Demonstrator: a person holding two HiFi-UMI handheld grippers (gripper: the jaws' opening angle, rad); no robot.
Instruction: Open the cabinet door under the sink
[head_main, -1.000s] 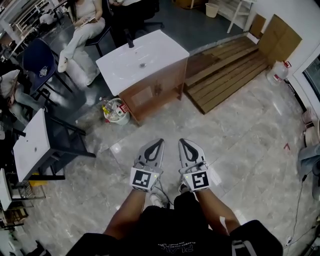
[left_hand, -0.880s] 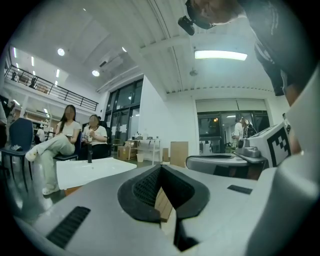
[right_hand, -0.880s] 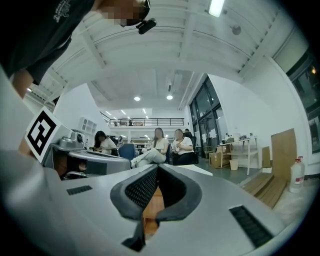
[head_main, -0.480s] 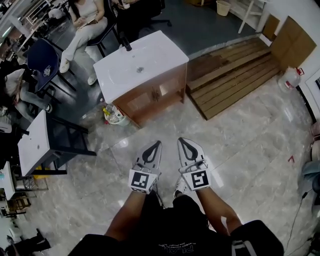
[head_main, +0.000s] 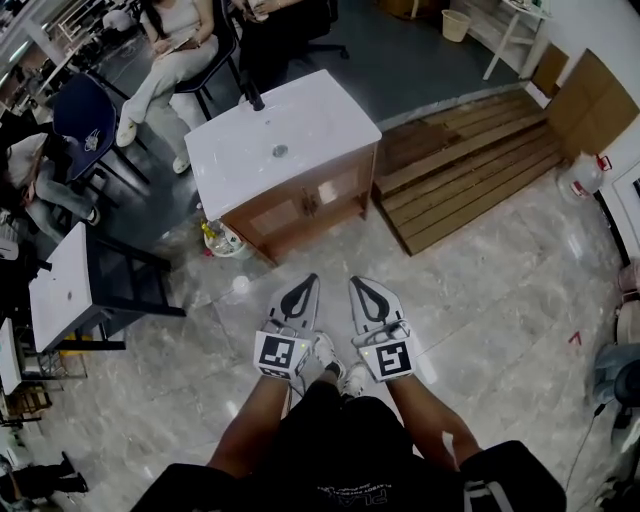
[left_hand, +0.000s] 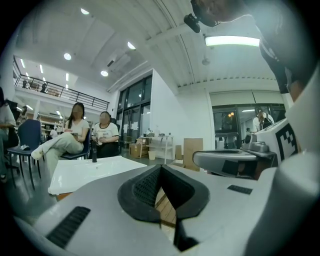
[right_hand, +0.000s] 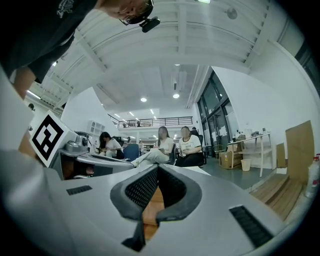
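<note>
The sink cabinet (head_main: 310, 205) stands ahead on the floor, with a white basin top (head_main: 285, 140), a dark tap at its far edge and two wooden doors facing me, both closed. My left gripper (head_main: 312, 278) and right gripper (head_main: 353, 280) are held side by side in front of me, pointing at the cabinet and well short of it. Both are shut with nothing between their jaws. In the left gripper view the white top (left_hand: 85, 172) shows past the shut gripper (left_hand: 161, 167). In the right gripper view, wood shows through the gap below the tips of the shut gripper (right_hand: 157, 167).
A bucket of bottles (head_main: 222, 240) sits at the cabinet's left corner. A wooden platform (head_main: 480, 165) lies to its right, with a water jug (head_main: 580, 175) beyond. A white table (head_main: 62, 290) and chairs stand at left. People (head_main: 175, 55) sit behind the sink.
Both grippers have moved forward together toward the cabinet, which now lies closer in the head view. Their jaws have stayed shut.
</note>
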